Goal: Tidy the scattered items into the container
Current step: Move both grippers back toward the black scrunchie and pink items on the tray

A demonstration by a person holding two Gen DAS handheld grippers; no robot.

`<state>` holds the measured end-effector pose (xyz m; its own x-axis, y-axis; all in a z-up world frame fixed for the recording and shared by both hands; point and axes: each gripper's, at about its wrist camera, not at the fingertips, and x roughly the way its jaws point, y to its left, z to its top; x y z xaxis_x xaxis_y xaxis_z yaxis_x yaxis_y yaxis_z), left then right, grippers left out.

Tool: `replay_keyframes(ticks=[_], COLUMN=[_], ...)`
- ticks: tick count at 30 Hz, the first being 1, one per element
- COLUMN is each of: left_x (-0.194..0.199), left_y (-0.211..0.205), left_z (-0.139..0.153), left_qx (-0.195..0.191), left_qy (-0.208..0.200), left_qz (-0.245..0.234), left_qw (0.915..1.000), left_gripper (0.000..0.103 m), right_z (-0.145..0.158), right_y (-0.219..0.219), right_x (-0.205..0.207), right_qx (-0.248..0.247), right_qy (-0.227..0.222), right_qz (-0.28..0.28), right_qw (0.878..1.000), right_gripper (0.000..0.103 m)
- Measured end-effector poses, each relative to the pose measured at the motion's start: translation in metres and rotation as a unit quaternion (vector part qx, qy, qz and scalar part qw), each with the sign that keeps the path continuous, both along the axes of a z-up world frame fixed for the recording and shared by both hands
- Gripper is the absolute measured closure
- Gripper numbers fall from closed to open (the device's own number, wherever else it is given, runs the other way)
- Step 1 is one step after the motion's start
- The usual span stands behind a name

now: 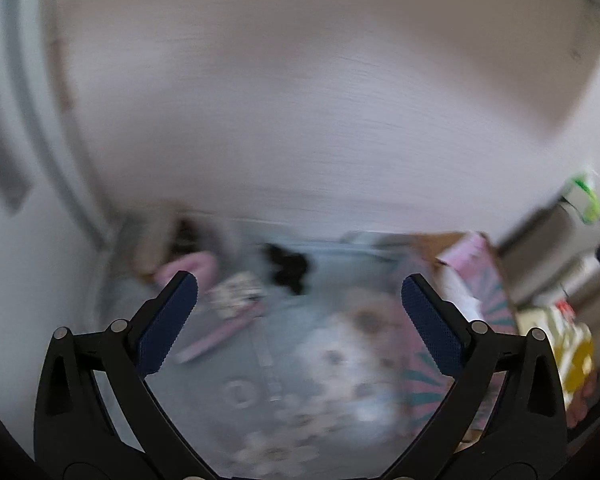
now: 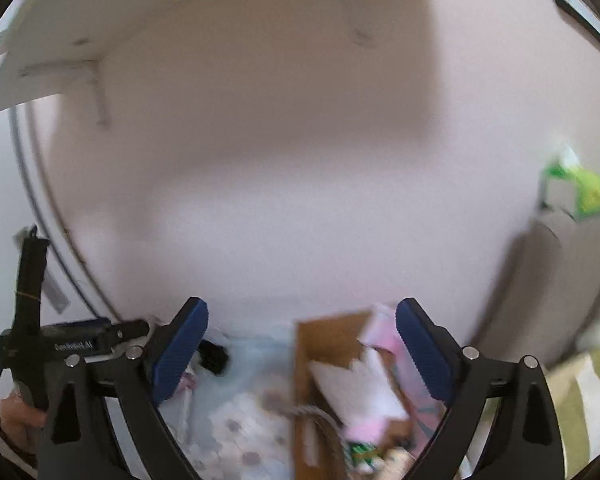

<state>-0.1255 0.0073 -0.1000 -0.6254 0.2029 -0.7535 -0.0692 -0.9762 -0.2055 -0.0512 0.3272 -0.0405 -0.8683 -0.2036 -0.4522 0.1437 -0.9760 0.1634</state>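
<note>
Both views are blurred. My left gripper (image 1: 299, 282) stands open with nothing between its blue pads (image 1: 168, 320), above a pale floral cloth (image 1: 340, 364). Beyond it lie a black item (image 1: 290, 268), a patterned pouch (image 1: 236, 294) and a pink thing (image 1: 192, 266). A brown cardboard box (image 1: 432, 246) with pink sides stands to the right. My right gripper (image 2: 302, 305) is open and empty over that cardboard box (image 2: 324, 344), which holds white, pink and green items (image 2: 364, 392). The left gripper (image 2: 134, 327) shows at the left edge, held by a hand (image 2: 16, 416).
A pale wall fills the upper part of both views. A green and white carton (image 2: 576, 192) sits on a grey ledge at the right. A yellow and white striped thing (image 1: 572, 352) lies at the far right. A white shelf (image 2: 100, 20) hangs overhead at the left.
</note>
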Motion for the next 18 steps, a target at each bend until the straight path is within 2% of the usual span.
replay_keyframes(ticks=[1,4,6,9,12,14,15,17,18], left_x=[0.004,0.013,0.020,0.031,0.041,0.037,0.030,0.015,0.011], left_y=[-0.017,-0.049,-0.067,-0.084,-0.095,-0.095,-0.092,-0.083,-0.080], left_z=[-0.001,-0.006,-0.011,-0.020,-0.034,-0.047,-0.055,-0.077,-0.086], left_qx=[-0.003,0.004,0.011,0.001,0.000,-0.017,-0.041,-0.116,-0.125], left_qy=[0.004,0.013,0.022,0.048,0.071,0.044,0.021,-0.026,-0.030], left_qz=[0.030,0.061,0.058,0.055,0.041,0.031,0.028,0.024,0.012], left_qw=[0.9995,0.9981,0.9980,0.9973,0.9966,0.9984,0.9986,0.9927,0.9916], left_gripper=[0.001,0.001,0.001,0.001,0.001,0.001,0.001,0.001,0.001], right_z=[0.001,-0.001,-0.007,-0.023,-0.039,-0.052,-0.057,-0.071,-0.080], right_y=[-0.008,-0.032,-0.048,-0.079,-0.099,-0.112,-0.115,-0.125,-0.131], right_x=[-0.002,-0.007,-0.017,-0.037,-0.053,-0.064,-0.070,-0.078,-0.085], right_qx=[-0.008,-0.049,-0.051,0.002,0.004,0.011,0.013,0.012,0.008], right_qy=[0.007,0.021,-0.007,-0.084,-0.113,-0.129,-0.139,-0.155,-0.165], right_qz=[0.011,0.050,0.072,0.075,0.088,0.097,0.102,0.109,0.112], right_qw=[1.000,0.997,0.996,0.994,0.990,0.987,0.985,0.982,0.980], right_gripper=[0.001,0.001,0.000,0.000,0.000,0.000,0.000,0.001,0.001])
